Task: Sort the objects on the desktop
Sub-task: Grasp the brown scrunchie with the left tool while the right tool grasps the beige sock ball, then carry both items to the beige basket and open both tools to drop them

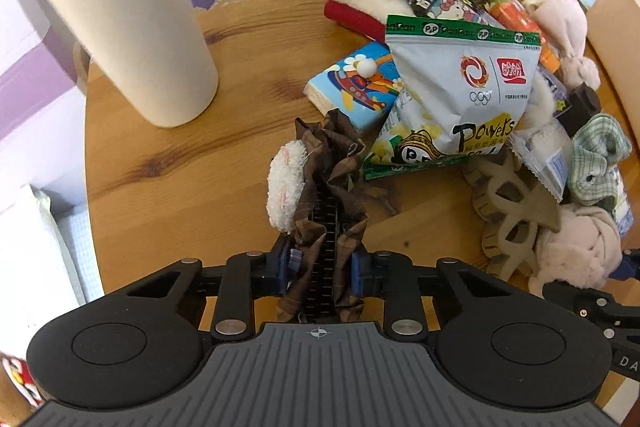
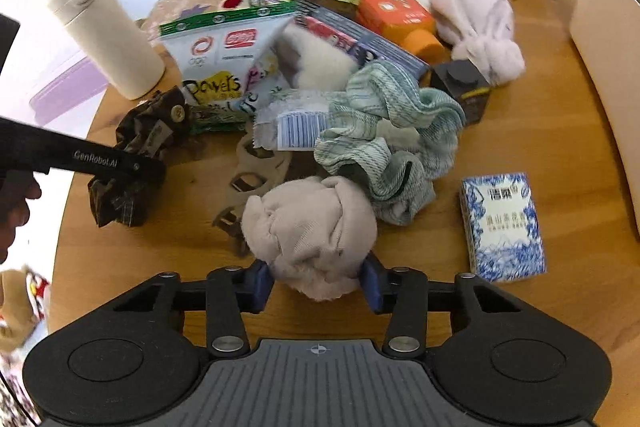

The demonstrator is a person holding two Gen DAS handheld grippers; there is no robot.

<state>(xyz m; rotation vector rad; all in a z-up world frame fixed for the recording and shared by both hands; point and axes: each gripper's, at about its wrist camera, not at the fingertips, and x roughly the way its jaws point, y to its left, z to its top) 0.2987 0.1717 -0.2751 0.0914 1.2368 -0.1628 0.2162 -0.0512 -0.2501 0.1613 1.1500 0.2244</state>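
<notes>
Left gripper (image 1: 322, 263) jaws pinched on the brown plaid scrunchie (image 1: 332, 163), near the counter's left edge. Right gripper (image 2: 316, 277) jaws squeezed on the beige cloth ball (image 2: 310, 227), front of the pile. Round wooden counter (image 1: 168, 163), white wall behind. Cream bottle (image 1: 120, 11) upright at the left; chip bag (image 1: 456, 99), green scrunchie (image 2: 384, 143) and blue-white box (image 2: 502, 227) lie around. Brown scrunchie has a white fuzzy patch.

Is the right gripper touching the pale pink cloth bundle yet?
Touching. The right wrist view shows both blue pads of the right gripper pressed into the sides of the pale pink cloth bundle.
</notes>
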